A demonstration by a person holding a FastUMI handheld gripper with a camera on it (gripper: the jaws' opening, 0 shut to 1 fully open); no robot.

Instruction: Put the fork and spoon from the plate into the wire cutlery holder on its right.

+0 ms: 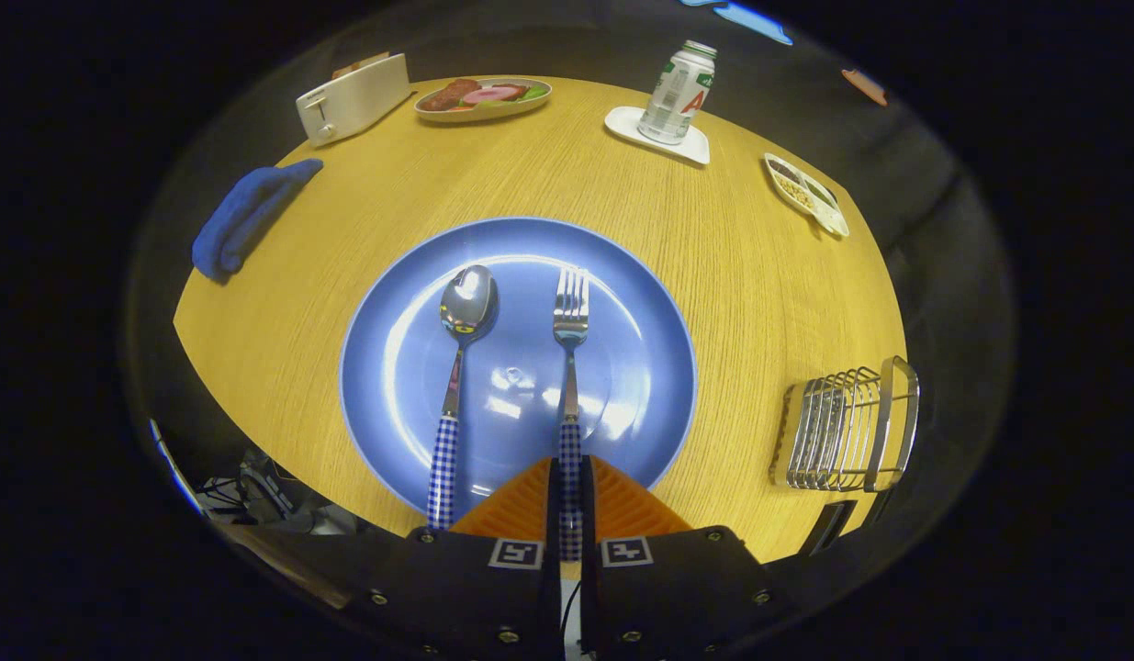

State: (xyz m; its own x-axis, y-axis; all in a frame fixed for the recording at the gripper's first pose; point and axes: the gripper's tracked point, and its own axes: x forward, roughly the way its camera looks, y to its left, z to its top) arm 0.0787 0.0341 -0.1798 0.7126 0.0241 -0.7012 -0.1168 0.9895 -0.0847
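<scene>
A round blue plate (622, 303) lies on the wooden table just ahead of my fingers. On it lie a spoon (465, 312) and a fork (571, 321), side by side, bowl and tines pointing away, both with blue-and-white checked handles. My gripper (570, 473) is shut on the fork's checked handle, which runs down between the two fingers. The spoon's handle lies free just left of the fingers. The wire cutlery holder (847, 427) stands on the table to the right of the plate, near the table's edge.
Beyond the plate stand a white toaster (351, 96), a plate of food (482, 96), and a bottle (679, 81) on a white coaster. A folded blue cloth (250, 216) lies far left and a small snack dish (805, 195) far right. The table edge curves close on both sides.
</scene>
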